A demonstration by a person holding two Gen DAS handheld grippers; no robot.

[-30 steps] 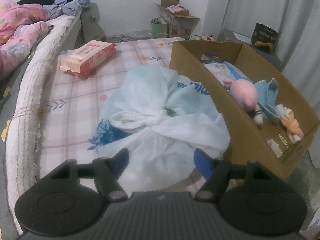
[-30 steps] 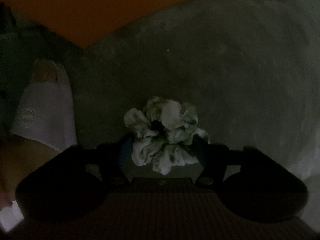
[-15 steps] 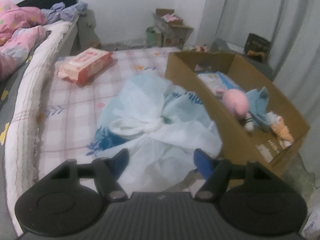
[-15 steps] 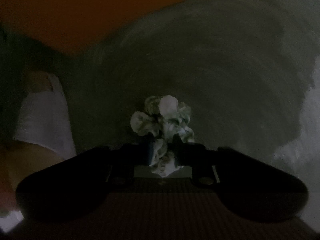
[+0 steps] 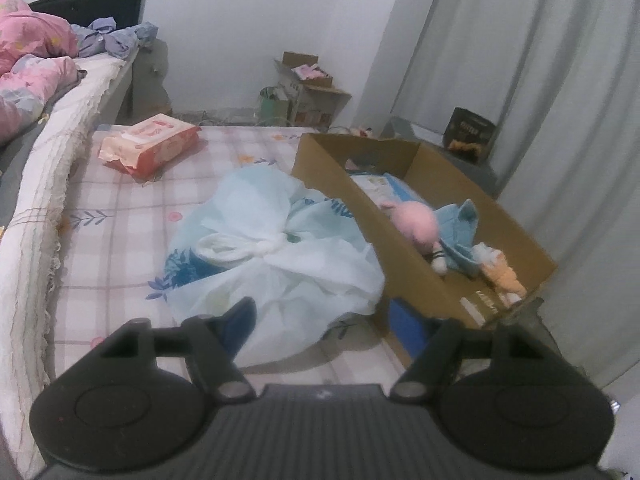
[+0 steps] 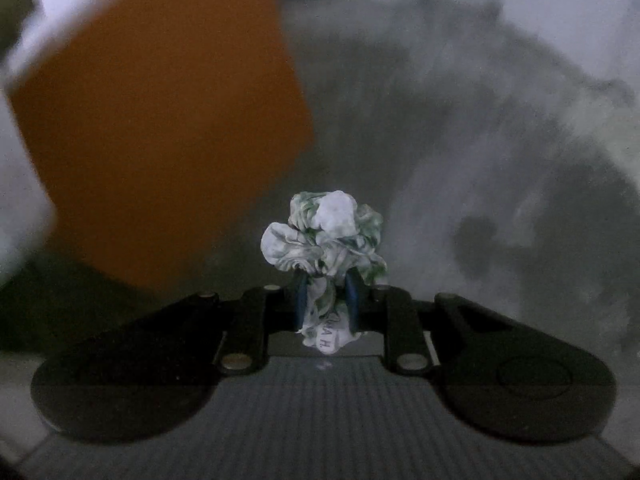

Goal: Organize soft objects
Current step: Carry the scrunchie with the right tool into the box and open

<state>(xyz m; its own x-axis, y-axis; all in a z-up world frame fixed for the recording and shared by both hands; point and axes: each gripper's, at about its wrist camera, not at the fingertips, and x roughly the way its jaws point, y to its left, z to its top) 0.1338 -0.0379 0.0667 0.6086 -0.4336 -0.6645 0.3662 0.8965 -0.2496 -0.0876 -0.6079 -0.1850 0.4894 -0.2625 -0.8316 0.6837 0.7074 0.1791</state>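
In the right wrist view my right gripper (image 6: pixel 325 296) is shut on a white and green marbled scrunchie (image 6: pixel 324 236), which bunches up above the blue pads, clear of the blurred grey floor. A tied pale blue and white plastic bag (image 5: pixel 280 248) lies on a checked mattress (image 5: pixel 112 248). Just before it my left gripper (image 5: pixel 322 312) is held open, its jaws opening, with nothing gripped. To the bag's right stands an open cardboard box (image 5: pixel 400 240). Inside it are a pink plush toy (image 5: pixel 416 224), a blue cloth (image 5: pixel 460 228) and a small orange toy (image 5: pixel 504 276).
A red pack of wipes (image 5: pixel 150 144) lies at the mattress's far left. A bed (image 5: pixel 40 152) with pink bedding runs along the left. Grey curtains (image 5: pixel 560 100) hang on the right. Small boxes (image 5: pixel 312 88) stand by the far wall. A blurred orange-brown box side (image 6: pixel 160 140) fills the right view's left.
The right gripper closed on the scrunchie and lifted it off the floor; that view brightened and blurred. The left gripper drew back and up, so the bag and box look farther away.
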